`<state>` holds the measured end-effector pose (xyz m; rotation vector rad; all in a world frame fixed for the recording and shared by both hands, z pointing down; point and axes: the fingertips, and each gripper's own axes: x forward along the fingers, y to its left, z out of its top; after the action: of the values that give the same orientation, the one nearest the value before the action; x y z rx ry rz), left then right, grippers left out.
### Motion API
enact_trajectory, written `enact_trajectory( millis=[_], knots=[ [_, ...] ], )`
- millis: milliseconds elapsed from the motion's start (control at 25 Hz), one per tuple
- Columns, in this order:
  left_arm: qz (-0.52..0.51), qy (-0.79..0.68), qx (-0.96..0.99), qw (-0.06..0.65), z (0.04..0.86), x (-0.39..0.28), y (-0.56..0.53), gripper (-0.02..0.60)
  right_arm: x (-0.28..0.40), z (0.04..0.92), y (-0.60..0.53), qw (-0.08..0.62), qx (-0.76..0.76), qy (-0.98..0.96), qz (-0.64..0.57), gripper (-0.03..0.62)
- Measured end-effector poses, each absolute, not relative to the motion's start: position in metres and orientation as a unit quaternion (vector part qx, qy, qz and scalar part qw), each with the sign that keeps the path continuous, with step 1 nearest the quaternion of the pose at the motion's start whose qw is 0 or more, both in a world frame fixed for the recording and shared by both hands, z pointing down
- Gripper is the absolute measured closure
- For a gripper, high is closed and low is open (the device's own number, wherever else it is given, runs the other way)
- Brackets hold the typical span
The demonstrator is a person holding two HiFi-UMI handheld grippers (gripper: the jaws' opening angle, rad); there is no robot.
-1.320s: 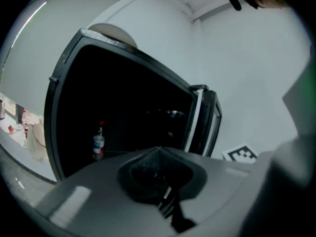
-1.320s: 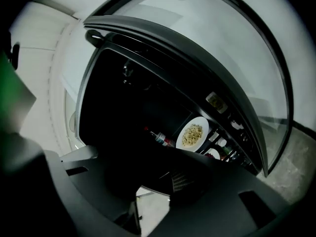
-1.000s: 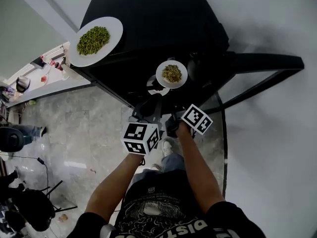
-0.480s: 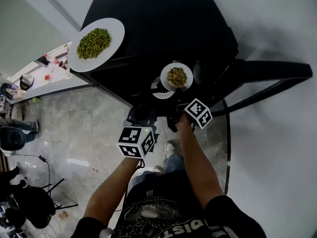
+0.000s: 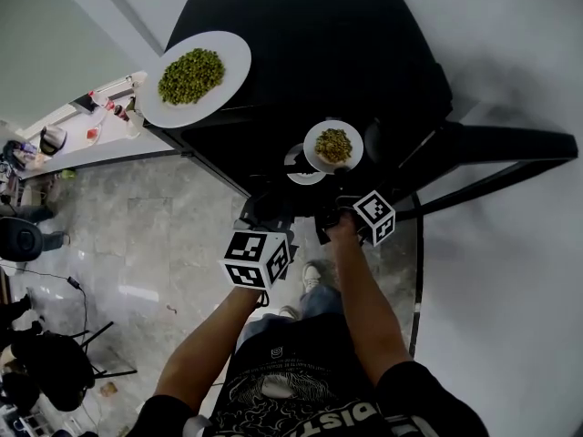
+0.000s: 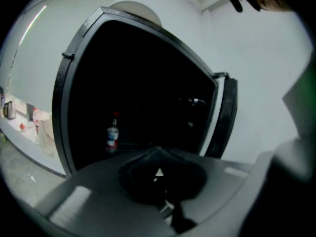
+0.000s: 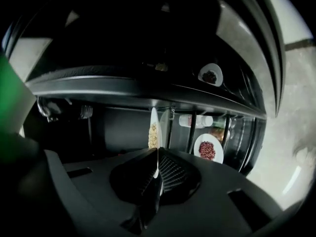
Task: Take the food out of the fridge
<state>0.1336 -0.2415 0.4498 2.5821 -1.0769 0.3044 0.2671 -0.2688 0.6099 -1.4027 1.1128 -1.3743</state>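
Right gripper view alone shows the right hand-held gripper [image 7: 157, 153] just clamped on the small plate [image 7: 154, 118] (left hand-held gripper [image 6: 159, 154]: pressed together).

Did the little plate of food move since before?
No. The little plate keeps its place against the black fridge and the big plate of greens.

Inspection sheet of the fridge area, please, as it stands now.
Surface: fridge top, bare but for the large plate of green food at its left corner.
Job's things: small plate of food, gripped; plate of red beans inside the fridge.
Clutter: bottle inside the fridge.
Grippers: right gripper has just closed on the small plate's rim; left gripper shut, empty.
Cables: one cable on the floor.
Surroundings: stone floor, cluttered counter.
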Motion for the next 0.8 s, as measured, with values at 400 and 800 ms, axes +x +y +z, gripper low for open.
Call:
enact_trajectory(
  millis=[400,800],
  knots=[
    [0.102,-0.374,0.908,0.161,0.444,0.125,-0.236,0.580,0.265,0.595,-0.258,0.472,-0.531,0.447,-0.543,0.588],
    [0.091,-0.357,0.918,0.150,0.425,0.120,-0.215,0.580,0.251,0.550,-0.221,0.493,-0.514,0.468,-0.523,0.588]
  ],
)
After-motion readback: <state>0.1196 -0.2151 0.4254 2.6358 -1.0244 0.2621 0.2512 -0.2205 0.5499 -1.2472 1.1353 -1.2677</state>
